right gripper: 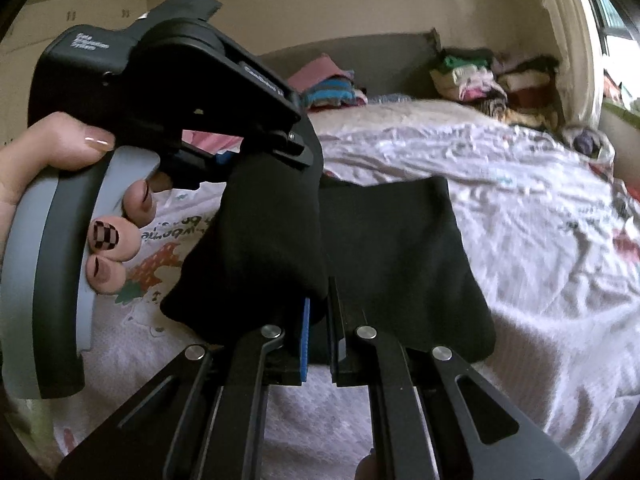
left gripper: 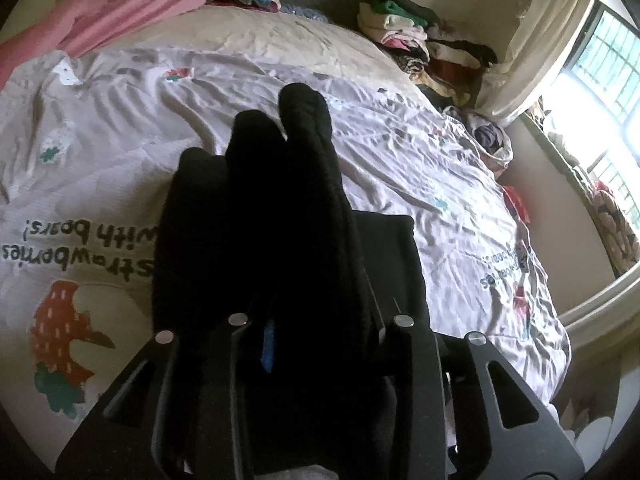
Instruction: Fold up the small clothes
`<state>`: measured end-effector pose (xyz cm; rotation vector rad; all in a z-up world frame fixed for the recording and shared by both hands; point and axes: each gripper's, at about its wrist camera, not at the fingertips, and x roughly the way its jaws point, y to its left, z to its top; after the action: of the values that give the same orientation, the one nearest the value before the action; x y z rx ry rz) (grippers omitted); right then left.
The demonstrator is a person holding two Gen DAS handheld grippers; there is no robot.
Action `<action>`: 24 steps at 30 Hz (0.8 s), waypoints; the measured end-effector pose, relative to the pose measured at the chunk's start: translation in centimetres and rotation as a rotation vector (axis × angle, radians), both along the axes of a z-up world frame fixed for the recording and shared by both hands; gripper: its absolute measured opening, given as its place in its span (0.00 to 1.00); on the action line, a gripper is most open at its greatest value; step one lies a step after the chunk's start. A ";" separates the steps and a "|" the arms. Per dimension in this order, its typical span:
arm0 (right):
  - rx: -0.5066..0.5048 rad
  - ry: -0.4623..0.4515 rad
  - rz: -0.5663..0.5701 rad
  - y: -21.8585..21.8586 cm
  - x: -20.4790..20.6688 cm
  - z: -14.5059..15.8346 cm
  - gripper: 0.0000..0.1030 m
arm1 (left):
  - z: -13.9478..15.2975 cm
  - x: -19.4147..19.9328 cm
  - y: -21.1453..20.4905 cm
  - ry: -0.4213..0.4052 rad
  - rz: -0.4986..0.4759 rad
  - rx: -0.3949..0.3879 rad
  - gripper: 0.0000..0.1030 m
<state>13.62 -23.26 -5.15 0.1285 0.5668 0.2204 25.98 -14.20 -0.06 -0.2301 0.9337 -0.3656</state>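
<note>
A small black garment [right gripper: 392, 256] hangs above the bed, held by both grippers. In the left wrist view it [left gripper: 256, 208] bunches up over the fingers and hides them. My left gripper [left gripper: 316, 320] is shut on its edge; in the right wrist view the left gripper [right gripper: 276, 148] shows at upper left, held by a hand, clamping the cloth's top. My right gripper [right gripper: 320, 320] is shut on the cloth's lower edge, with a blue pad [right gripper: 305, 340] showing.
A white bedsheet [left gripper: 400, 168] printed with strawberries covers the bed. A pink cloth [left gripper: 132, 12] lies at the far left. Stacks of folded clothes [left gripper: 420, 36] sit by the headboard; they also show in the right wrist view [right gripper: 488, 76]. A window [left gripper: 600, 92] is on the right.
</note>
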 end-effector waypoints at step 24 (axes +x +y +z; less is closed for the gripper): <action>0.227 0.212 0.043 -4.5 1.1 -2.4 0.34 | -0.1 -1.5 1.8 -0.024 -0.033 -0.025 0.76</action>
<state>14.74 -27.80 -7.54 0.3632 0.7547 0.3149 24.43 -12.42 -0.17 -0.2331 0.9105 -0.4102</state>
